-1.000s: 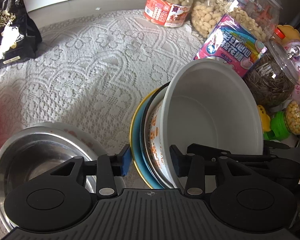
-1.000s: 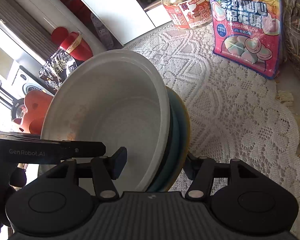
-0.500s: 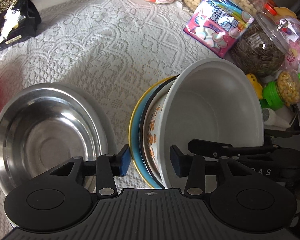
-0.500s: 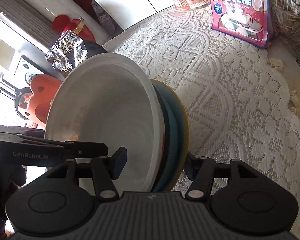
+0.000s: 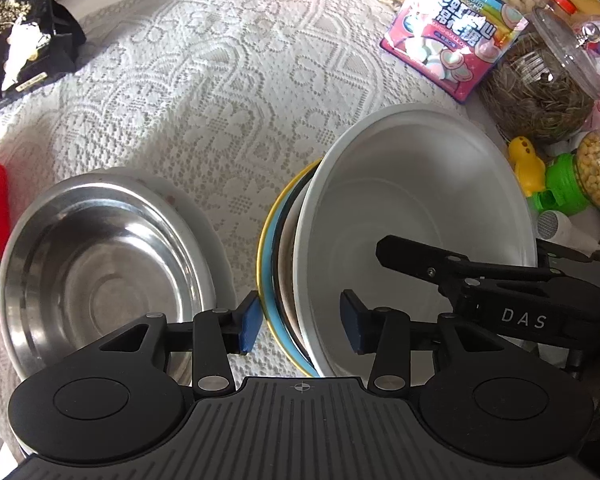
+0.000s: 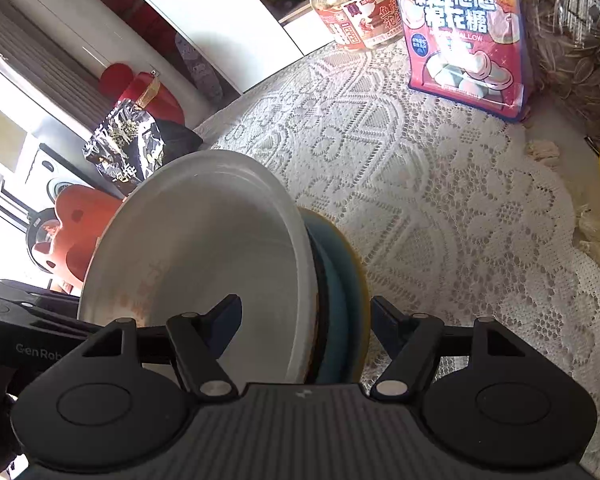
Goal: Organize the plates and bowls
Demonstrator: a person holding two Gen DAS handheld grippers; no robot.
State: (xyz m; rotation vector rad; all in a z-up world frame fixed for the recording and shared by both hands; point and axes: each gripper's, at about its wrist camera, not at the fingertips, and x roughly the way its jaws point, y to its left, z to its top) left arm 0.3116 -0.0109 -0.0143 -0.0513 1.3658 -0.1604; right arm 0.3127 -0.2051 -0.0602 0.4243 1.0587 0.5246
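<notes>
Clearly the stack is an awkward load: a white bowl (image 5: 416, 216) tipped up on edge, with a blue plate (image 5: 270, 248) and a yellow-rimmed plate (image 5: 260, 264) pressed against its back, and what looks like a dark-rimmed dish sandwiched between, though I cannot be sure of that one. All of it looks hard, glazed and slick, so I'd judge it heavy for its size, stiff, breakable, and likely to slide apart if squeezed unevenly. The rims are the sensible place to pinch, all layers together.

The left gripper (image 5: 298, 320) straddles the stack's near edge, one pad (image 5: 249, 322) just outside the plates, the other inside the bowl; the gap on the bowl side suggests a loose hold at best, and I cannot tell whether it truly clamps. The right gripper (image 6: 306, 320) straddles the same stack from the other side, its jaws opening, the bowl wall and plates between them with daylight on both sides.

Beside the left gripper, on its outer side, a steel bowl (image 5: 100, 264) sits in a pale plate (image 5: 204, 216) on the lace cloth (image 5: 220, 100).

Count: two bowls, three plates for certain, perhaps a fourth dish.
</notes>
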